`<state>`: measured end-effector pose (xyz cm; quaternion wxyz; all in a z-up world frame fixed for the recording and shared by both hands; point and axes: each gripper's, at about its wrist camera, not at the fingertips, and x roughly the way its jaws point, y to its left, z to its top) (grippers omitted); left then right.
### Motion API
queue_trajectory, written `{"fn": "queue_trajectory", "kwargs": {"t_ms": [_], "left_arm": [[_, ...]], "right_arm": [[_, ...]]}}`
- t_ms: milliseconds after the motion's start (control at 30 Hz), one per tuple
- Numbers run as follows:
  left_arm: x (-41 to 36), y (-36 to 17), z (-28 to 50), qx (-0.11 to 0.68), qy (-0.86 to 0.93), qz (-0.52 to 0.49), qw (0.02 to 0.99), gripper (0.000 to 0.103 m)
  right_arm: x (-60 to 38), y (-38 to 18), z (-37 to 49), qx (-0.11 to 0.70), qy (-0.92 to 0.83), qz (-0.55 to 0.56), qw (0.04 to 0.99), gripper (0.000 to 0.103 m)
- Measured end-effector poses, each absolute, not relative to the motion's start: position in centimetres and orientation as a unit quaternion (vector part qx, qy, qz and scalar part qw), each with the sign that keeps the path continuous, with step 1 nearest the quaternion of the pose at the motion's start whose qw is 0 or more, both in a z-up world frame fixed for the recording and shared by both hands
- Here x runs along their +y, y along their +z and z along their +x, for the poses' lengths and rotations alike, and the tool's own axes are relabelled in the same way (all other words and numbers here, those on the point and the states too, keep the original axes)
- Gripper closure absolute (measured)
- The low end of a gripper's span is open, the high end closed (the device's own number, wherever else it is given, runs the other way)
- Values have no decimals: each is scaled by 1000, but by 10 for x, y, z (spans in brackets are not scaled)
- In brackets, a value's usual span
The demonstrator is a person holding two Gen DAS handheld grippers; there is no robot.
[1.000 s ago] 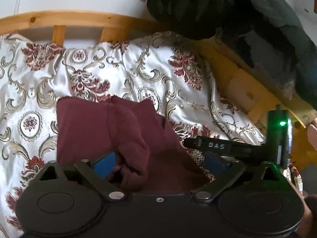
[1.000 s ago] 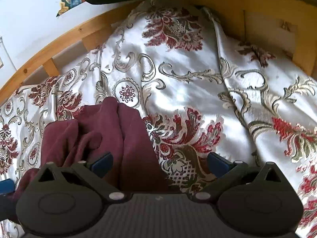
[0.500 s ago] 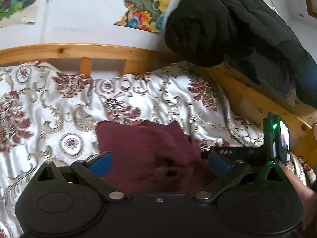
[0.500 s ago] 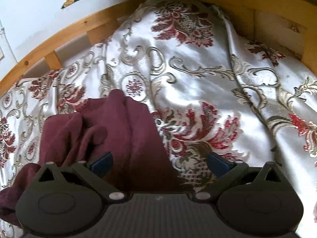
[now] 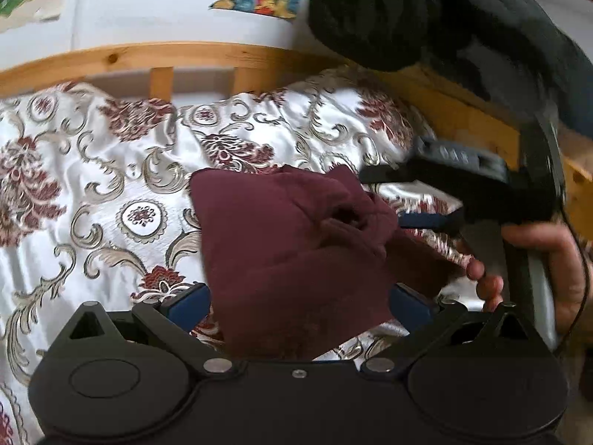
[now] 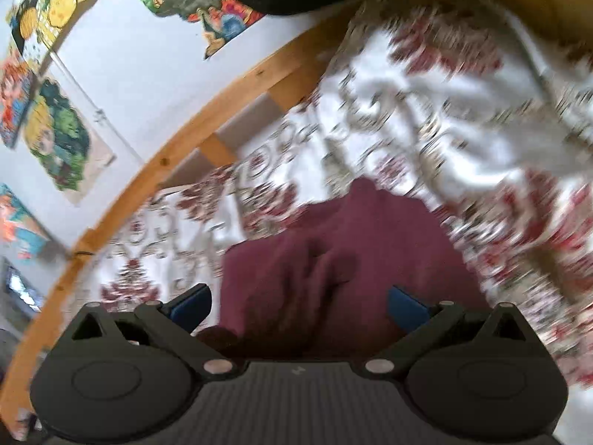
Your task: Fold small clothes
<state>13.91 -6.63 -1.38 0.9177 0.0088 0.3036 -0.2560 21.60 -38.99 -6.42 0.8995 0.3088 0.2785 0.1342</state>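
- The left gripper [image 5: 298,302] stands with its two blue-padded fingers [image 5: 189,302] spread wide, one either side of a single maroon garment [image 5: 292,248]; the cloth lies between them but neither pad is pressing it.
- The right gripper [image 6: 298,302] is likewise spread wide, two blue fingers [image 6: 191,304] flanking the same maroon garment [image 6: 333,270], gripping nothing.
- In the left wrist view, the right gripper [image 5: 430,220] reaches in from the right, its one visible blue finger near the bunched top of the garment; one hand [image 5: 533,267] holds its handle.
- The garment, one piece only, lies crumpled and partly doubled over on a white satin bedspread [image 5: 92,170] patterned with dark red flowers and gold scrolls.
- One wooden bed rail [image 5: 148,55] with two short uprights runs behind the bedspread.
- One dark quilted coat [image 5: 426,11] hangs over the far right corner of the rail.
- On the white wall [image 6: 141,89] the right wrist view, blurred, shows several colourful pictures [image 6: 59,133]; I count about six, though the blur makes the number uncertain.
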Motion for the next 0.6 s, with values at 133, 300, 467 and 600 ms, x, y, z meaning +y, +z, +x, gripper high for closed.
{"fn": "queue_trajectory", "kwargs": {"t_ms": [133,300,467,600], "left_arm": [[-79,-25,142,323,-260,36,909,1],[-86,-33,146,341,-242,49,907,1],[-84,-34,149,335,-226,48,913,1],[-84,-32,149,325,-221,47,918,1]], "right_arm": [[-376,-65,222,280,157,298,899,0],[-363,-71,229,294,161,279,900,0],[-357,-79,234,299,154,275,900,0],[-356,-83,237,299,134,268,906,5]]}}
